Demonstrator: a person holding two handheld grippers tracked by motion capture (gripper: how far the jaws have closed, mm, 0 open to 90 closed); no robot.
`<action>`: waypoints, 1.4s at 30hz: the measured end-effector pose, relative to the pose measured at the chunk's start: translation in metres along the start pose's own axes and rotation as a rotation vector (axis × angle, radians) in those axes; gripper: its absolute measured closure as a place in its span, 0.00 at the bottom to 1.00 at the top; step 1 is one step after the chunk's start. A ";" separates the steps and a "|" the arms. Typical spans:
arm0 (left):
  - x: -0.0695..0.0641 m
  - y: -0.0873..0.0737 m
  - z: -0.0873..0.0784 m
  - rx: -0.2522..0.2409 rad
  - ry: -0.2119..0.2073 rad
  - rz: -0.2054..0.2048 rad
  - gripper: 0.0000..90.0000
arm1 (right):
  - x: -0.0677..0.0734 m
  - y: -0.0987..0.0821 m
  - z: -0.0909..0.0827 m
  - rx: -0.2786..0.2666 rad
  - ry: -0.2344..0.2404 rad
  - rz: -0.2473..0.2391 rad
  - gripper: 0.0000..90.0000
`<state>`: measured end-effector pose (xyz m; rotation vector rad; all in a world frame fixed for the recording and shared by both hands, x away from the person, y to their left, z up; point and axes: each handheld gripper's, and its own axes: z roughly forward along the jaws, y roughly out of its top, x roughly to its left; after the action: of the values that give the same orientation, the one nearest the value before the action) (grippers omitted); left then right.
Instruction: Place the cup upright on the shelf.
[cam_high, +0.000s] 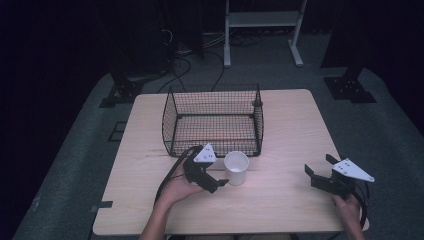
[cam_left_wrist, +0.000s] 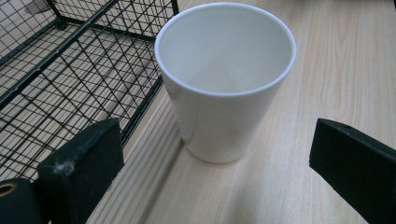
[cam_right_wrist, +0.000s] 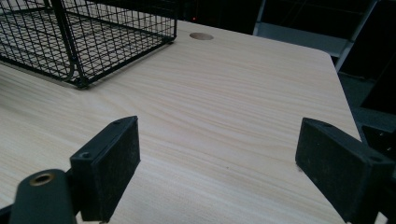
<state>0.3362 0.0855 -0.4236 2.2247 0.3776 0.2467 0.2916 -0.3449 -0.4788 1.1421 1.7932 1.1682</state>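
A white cup (cam_left_wrist: 225, 81) stood upright on the counter (cam_high: 280, 145) beside an empty wire basket (cam_high: 212, 120), ungrasped; left tongs (cam_left_wrist: 212, 163) open around it, right tongs (cam_right_wrist: 219, 168) open, idle.

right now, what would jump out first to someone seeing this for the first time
The white cup stands upright and empty on the wooden table, just ahead of the open left gripper. Right behind it sits a black wire basket, apparently empty. The right gripper hangs open over bare wood near the table's right edge.
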 end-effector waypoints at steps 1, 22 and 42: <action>0.000 0.000 0.001 0.000 -0.001 -0.003 0.03 | 0.000 0.000 0.000 0.000 0.000 0.000 0.15; -0.001 0.017 0.025 0.052 -0.037 0.015 0.03 | 0.000 0.000 0.000 -0.002 0.002 -0.001 0.15; 0.000 0.027 0.046 0.108 -0.040 0.035 0.06 | 0.000 0.000 0.000 -0.003 0.004 -0.002 0.15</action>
<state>0.3553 0.0366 -0.4313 2.3403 0.3374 0.2038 0.2915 -0.3447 -0.4787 1.1374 1.7949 1.1726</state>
